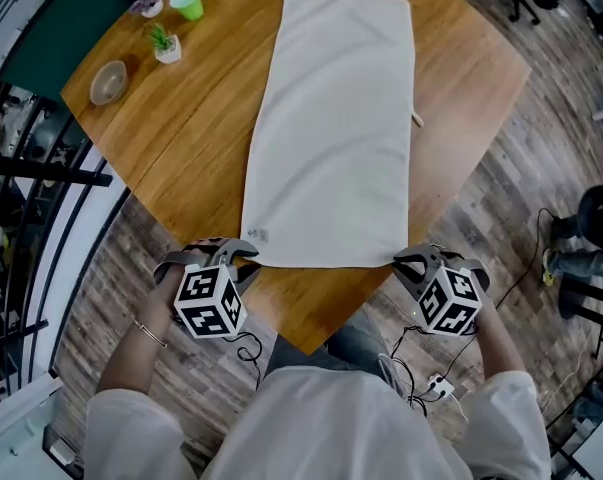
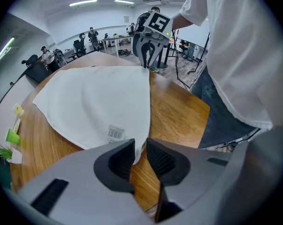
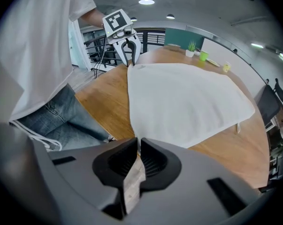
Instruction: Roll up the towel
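The towel (image 1: 331, 128) lies flat on the counter (image 1: 206, 128), short edge toward me. My left tool (image 1: 243, 256) and right tool (image 1: 409, 264) each pinch 1 near corner. I judge it light, soft, floppy; those 2 corners suit starting an even roll.

wooden table (image 1: 181, 148), plank floor (image 1: 501, 198), black railing (image 1: 41, 178)

White towel (image 1: 331, 128), flat, fully unrolled
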Action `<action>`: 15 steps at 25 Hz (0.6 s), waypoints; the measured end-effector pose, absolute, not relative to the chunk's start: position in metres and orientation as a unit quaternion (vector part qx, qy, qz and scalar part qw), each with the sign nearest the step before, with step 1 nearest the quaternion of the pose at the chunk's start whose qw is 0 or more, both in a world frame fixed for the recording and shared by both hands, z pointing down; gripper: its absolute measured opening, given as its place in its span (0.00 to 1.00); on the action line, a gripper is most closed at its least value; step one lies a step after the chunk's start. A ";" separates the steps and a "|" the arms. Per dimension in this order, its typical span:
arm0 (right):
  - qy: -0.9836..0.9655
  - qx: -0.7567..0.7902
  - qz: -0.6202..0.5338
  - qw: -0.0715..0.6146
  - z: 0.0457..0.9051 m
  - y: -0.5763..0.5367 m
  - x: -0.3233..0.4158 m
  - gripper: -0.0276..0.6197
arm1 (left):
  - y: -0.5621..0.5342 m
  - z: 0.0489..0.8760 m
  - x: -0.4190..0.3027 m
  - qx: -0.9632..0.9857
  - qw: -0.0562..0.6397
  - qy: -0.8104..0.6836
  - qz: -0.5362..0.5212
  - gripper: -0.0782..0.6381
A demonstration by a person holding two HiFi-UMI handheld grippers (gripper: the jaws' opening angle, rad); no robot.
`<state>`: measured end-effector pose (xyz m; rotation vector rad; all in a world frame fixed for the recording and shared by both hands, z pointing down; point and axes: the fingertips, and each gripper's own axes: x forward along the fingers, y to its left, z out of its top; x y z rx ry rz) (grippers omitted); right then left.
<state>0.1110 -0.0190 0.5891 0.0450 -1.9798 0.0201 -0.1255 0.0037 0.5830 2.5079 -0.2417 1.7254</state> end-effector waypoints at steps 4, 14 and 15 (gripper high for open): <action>-0.835 0.018 0.011 0.550 0.589 -0.019 0.110 0.06 | 0.006 0.588 -0.128 0.819 0.047 -0.079 0.566 0.19; -0.840 0.019 0.031 0.542 0.586 -0.016 0.109 0.06 | 0.010 0.589 -0.132 0.819 0.044 -0.088 0.566 0.13; -0.840 0.019 0.033 0.541 0.585 -0.013 0.110 0.06 | 0.012 0.588 -0.131 0.819 0.046 -0.090 0.564 0.13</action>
